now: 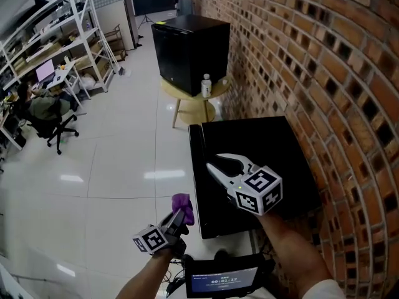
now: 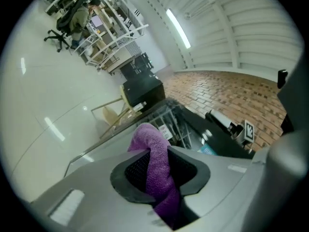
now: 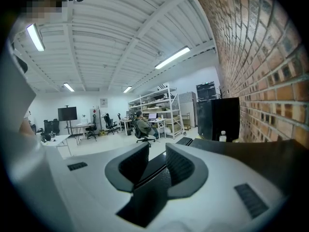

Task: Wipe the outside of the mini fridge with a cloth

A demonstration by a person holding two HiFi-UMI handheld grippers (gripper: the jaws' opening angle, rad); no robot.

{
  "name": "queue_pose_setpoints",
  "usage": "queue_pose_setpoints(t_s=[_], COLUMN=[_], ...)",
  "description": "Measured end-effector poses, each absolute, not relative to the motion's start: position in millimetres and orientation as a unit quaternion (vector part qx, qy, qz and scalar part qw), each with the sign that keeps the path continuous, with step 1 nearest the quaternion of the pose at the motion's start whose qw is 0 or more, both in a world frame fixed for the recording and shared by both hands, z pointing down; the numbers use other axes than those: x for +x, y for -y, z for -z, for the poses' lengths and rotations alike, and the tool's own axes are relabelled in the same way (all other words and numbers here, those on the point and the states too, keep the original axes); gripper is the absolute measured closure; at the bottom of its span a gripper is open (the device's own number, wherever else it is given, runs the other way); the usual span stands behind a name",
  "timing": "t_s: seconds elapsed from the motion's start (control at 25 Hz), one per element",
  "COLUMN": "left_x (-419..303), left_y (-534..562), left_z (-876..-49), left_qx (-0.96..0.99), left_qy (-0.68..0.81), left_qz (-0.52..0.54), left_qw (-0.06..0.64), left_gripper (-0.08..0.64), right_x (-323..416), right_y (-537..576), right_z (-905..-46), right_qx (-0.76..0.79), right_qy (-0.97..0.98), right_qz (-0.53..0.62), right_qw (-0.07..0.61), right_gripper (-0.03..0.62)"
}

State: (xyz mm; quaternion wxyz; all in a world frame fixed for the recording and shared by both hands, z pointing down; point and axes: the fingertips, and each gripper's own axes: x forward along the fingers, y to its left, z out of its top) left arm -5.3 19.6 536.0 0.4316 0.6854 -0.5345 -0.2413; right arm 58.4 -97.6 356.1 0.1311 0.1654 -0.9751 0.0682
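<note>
My left fingers (image 2: 134,170) clamped on cloth (image 2: 157,163), its tail hidden, right fingers (image 3: 131,164) apart, empty, over fridge (image 1: 262,143), near corner behind my arm (image 1: 293,242).

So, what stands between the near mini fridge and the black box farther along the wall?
In the head view: a round wooden table, and a white bottle on it.
</note>
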Motion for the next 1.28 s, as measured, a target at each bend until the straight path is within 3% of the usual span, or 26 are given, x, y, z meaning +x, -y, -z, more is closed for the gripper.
queue_pose_setpoints(t_s=[0.36,0.6,0.84,1.28], left_x=[-25.1,9.4,58.0,99.7], left_y=[8.2,36.6,67.9,118.5], left_z=[-397.3,-327.9,-313.8,-339.3], left_qx=[0.770,0.841,0.877,0.885], left_qy=[0.512,0.486,0.458,0.398], left_qz=[0.210,0.088,-0.050,-0.231], left_qw=[0.318,0.219,0.133,0.072], left_gripper=[0.477,0.474,0.469,0.468], right_x=[86.9,111.8,127.4,143.0], right_y=[76.5,72.3,75.3,88.1], right_z=[-350.2,-347.0,-336.3,-331.9], right_qx=[0.149,0.149,0.144,0.174], right_qy=[0.980,0.982,0.984,0.980], right_qz=[-0.068,-0.052,-0.057,-0.060], right_qw=[0.110,0.105,0.084,0.074], right_gripper=[0.492,0.492,0.492,0.492])
